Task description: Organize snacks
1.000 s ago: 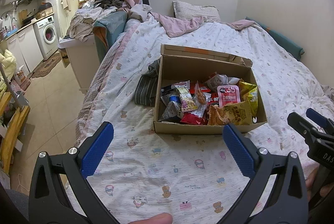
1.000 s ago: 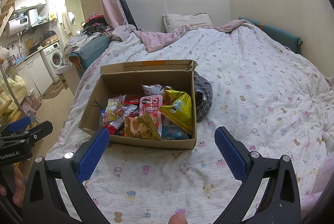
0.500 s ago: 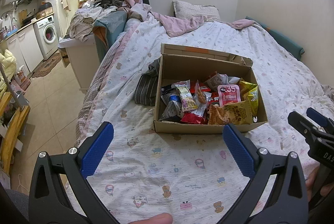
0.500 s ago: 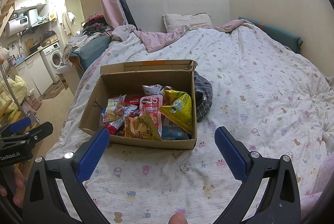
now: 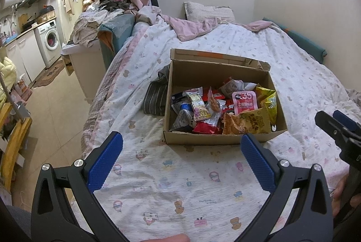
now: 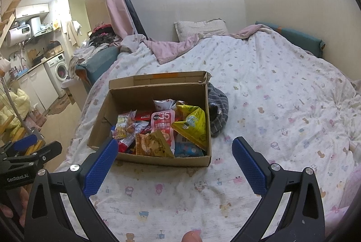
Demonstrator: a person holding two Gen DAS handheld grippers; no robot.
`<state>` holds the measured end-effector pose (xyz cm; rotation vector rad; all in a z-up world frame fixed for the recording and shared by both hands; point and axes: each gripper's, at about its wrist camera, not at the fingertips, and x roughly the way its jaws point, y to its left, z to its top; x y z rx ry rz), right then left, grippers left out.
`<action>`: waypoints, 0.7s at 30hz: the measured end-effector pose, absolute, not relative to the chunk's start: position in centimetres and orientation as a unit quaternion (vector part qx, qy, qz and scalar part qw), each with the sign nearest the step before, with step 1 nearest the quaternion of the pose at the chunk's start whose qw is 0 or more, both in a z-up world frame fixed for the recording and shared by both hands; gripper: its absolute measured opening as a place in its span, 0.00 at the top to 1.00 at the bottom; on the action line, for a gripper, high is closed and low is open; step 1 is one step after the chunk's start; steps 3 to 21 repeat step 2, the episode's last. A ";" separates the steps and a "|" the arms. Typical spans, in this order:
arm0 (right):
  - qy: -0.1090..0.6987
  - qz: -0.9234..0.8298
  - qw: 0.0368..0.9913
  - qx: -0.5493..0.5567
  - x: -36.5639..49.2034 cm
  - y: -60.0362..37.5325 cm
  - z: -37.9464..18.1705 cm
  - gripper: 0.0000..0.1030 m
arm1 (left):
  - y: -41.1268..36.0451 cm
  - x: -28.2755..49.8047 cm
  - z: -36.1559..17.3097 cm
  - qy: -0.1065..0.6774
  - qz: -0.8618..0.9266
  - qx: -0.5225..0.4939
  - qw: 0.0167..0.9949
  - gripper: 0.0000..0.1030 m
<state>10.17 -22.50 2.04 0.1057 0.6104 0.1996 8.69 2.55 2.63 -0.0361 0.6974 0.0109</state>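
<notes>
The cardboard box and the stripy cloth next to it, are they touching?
Touching. In the left wrist view the striped cloth presses right against the side wall of the cardboard box, no bedsheet showing between them. The right wrist view shows the same.

The pink snack pouch in the cardboard box carried the number "35" in white; the smaller print beneath it was not legible. The left gripper, seen in the right wrist view, bore the marking "GenRobot.AI" in white on its black body.
</notes>
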 end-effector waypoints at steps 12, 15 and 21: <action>0.302 0.099 0.947 0.052 10.1 -22.5 2.1 0.00 | 2.4 8.7 2.6 0.341 0.006 -0.016 0.940 0.00; 0.302 0.099 0.947 0.052 10.1 -22.5 2.1 0.00 | 2.4 8.7 2.6 0.341 0.006 -0.016 0.940 0.00; 0.302 0.099 0.947 0.052 10.1 -22.5 2.1 0.00 | 2.4 8.7 2.6 0.341 0.006 -0.016 0.940 0.00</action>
